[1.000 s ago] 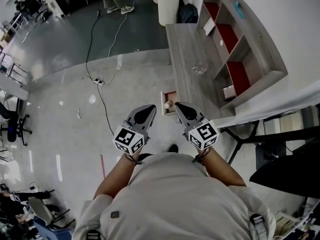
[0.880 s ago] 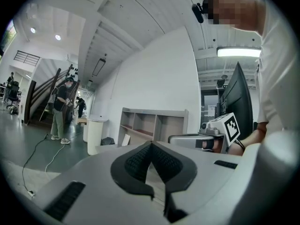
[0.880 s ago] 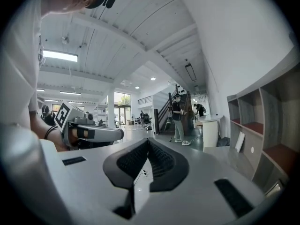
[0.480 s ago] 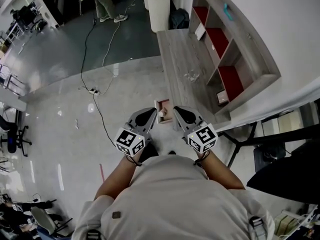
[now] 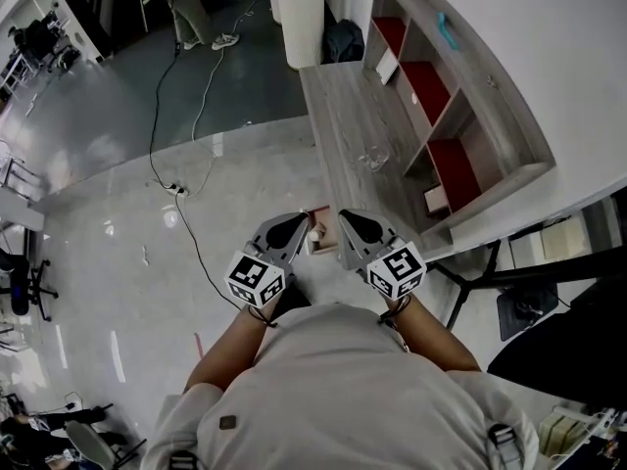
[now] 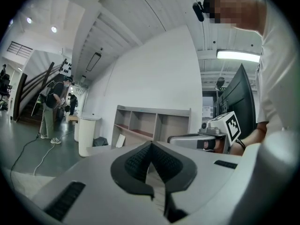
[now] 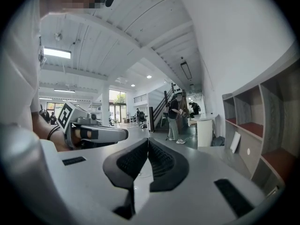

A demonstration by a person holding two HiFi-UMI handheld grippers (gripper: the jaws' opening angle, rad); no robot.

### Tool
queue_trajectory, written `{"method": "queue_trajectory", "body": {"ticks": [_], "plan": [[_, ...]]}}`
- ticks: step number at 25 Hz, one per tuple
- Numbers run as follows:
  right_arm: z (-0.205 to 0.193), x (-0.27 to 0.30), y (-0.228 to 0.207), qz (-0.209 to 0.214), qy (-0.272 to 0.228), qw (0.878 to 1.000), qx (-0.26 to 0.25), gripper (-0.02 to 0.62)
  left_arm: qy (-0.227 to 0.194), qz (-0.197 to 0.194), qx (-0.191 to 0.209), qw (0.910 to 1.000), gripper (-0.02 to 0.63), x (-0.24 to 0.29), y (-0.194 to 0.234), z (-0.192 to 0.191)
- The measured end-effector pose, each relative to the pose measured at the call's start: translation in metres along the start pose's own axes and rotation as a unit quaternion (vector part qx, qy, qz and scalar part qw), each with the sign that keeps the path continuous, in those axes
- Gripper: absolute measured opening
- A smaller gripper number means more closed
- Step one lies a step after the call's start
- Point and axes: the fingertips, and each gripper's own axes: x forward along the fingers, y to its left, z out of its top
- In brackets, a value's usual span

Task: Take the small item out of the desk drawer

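Note:
The grey wooden desk runs up the middle of the head view. Its small drawer stands pulled out at the near end, showing a pale wood inside. A small whitish item lies in it, partly behind my left gripper. My left gripper hangs just left of the drawer, my right gripper just right of it, both held level. In the left gripper view the left gripper has its pads together with nothing between them. The right gripper is shut and empty too.
A grey shelf unit with red-backed compartments stands along the wall on the desk. A clear glass object sits on the desktop. A white bin stands at the desk's far end. A black cable crosses the floor; a person stands beyond.
Both grippers have moved forward together toward the desk. The open drawer, ahead of the fingertips before, now lies between them. Both stay shut.

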Motion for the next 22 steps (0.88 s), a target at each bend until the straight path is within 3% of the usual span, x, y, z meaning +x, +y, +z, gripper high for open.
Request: {"method": "queue_trajectory", "body": {"ticks": [9,22], "plan": [[-0.013,0.060,-0.016,0.001,0.046,0.998,-0.042,0.021,0.016,-0.003,-0.013,0.9998,0.015,0.004,0.059,-0.004],[-0.090,0.134,-0.047,0.027,0.174,0.983,-0.048,0.025,0.063,-0.011,-0.065,0.9958,0.015,0.039,0.131,-0.062]]}}
